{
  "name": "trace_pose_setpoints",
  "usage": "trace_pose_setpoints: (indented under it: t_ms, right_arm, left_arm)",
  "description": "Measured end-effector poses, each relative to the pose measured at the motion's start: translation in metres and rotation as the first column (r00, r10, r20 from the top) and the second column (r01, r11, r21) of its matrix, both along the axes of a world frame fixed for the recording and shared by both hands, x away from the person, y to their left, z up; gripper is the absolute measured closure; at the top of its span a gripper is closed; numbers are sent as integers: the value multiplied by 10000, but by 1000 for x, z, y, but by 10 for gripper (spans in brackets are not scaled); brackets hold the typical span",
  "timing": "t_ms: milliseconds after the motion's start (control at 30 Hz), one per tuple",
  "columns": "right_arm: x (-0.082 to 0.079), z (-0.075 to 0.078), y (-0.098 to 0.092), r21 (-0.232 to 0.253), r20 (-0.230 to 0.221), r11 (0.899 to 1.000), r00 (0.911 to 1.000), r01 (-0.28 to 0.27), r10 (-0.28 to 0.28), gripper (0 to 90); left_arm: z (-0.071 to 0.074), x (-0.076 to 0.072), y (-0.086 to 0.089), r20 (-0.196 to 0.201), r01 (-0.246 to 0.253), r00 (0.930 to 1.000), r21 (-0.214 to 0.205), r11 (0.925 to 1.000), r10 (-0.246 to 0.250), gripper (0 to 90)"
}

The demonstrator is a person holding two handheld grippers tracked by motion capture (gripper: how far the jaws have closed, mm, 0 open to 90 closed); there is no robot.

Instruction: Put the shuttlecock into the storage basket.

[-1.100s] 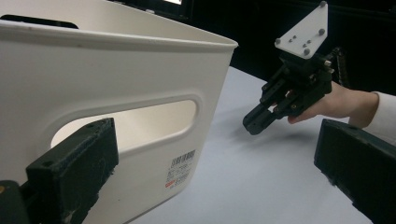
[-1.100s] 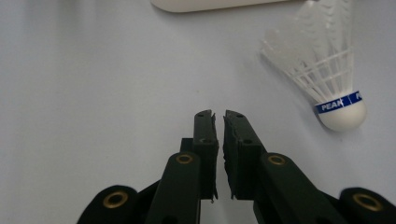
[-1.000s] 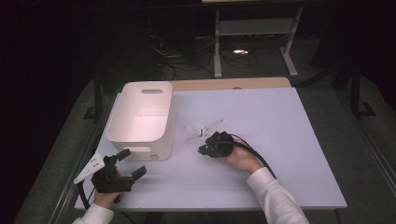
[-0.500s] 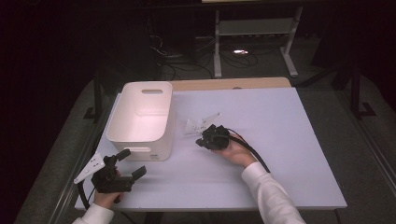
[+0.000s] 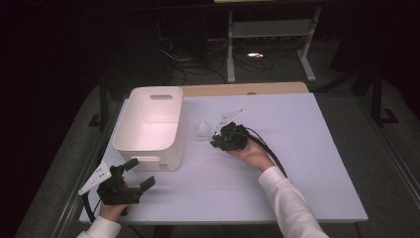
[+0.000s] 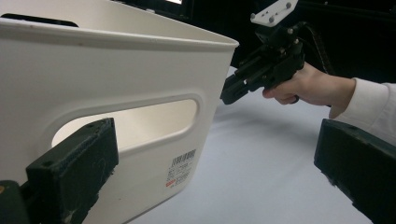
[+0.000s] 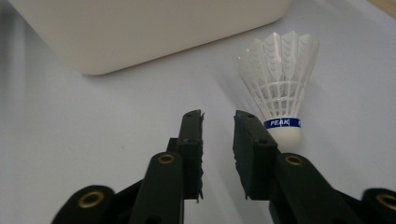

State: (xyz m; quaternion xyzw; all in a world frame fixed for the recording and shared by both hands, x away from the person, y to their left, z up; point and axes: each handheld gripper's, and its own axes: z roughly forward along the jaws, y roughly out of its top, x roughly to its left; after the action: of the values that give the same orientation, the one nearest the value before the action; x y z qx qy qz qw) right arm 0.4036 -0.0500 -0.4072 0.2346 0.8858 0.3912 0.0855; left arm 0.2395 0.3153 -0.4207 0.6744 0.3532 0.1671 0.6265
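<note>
So right now I've got the right gripper [image 7: 218, 122] sitting low over the table [image 5: 307, 163] with its jaws a small way apart and nothing between them; they've just been opening. The shuttlecock [image 7: 281, 84] stands on its cork just off the right-hand jaw, skirt up, beside it rather than in the gap, so my guess is I need to shift over a touch before I can pinch it. From the high view it sits on the table just right of the white bin [image 5: 148, 126], which makes sense if the bin is where it ends up. The blue band above the cork reads "PEAK". My left gripper [image 5: 130, 176] is parked near the front left corner of the table, right by the bin's short end, jaws spread wide and holding nothing, I reckon just waiting in case the bin needs steadying. In the left gripper view there's a barcode sticker [image 6: 182, 167] low on the bin wall, under the handle slot [image 6: 126, 122], but the print's too small for me to read.
</note>
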Motion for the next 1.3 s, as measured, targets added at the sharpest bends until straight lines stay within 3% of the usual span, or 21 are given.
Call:
trace_pose_setpoints:
  t_ms: [200,733,900,1133,1300]
  right_arm:
    - [6,7,-3,47,-203,9996,9994,288,-287,552]
    - [18,12,-3,-251,46,9990,9993,361,-360,325]
    - [21,12,-6,-64,-348,9984,9978,569,-571,239]
    - [31,14,-11,-206,-378,9982,9977,556,-564,119]
    - [35,19,-12,66,-873,9974,9937,715,-706,2]
  left_arm:
    - [0,0,0,6,8,10000,-5,10000,-8,0]
    - [0,1,0,-2,34,10000,-30,10000,-34,0]
    - [-1,1,0,-12,37,10000,-36,10000,-37,0]
    - [-1,1,0,-21,55,10000,-3,10000,-55,0]
    - [-1,1,0,-36,51,10000,3,10000,-51,0]
